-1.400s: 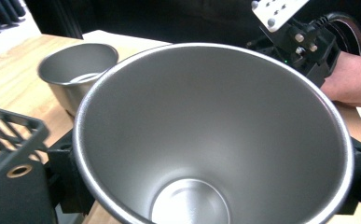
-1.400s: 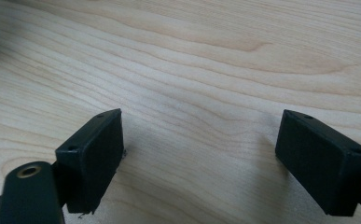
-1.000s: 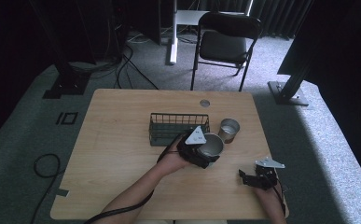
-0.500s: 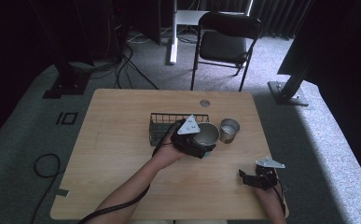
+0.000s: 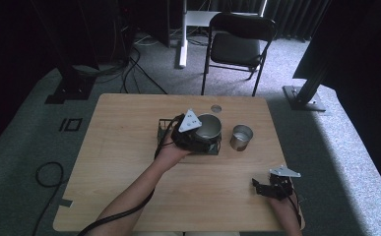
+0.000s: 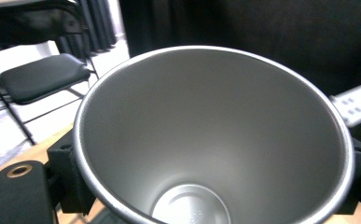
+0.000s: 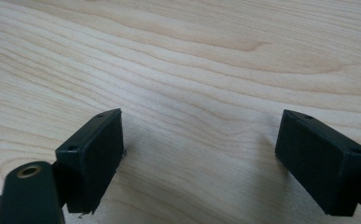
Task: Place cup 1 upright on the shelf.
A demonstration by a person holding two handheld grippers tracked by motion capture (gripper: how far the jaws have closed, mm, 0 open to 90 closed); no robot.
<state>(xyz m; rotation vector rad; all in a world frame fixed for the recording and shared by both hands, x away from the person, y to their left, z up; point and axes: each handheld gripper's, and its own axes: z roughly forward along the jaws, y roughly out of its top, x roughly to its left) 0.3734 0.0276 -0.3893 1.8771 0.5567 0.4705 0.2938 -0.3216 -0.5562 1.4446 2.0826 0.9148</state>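
The left claw [image 5: 201,133] was clenched on a steel cup [image 5: 208,127] above the wire basket [image 5: 164,129]; a loose rim grip risked dropping it. The right claw [image 7: 201,163] rested released on the desk [image 5: 129,162].

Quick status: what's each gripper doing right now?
Left gripper: shut on the steel cup, over the wire basket.
Right gripper: open, holding nothing, over the table.

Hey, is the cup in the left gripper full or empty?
Empty: the left gripper view looks straight into the cup, down to its bare metal bottom.
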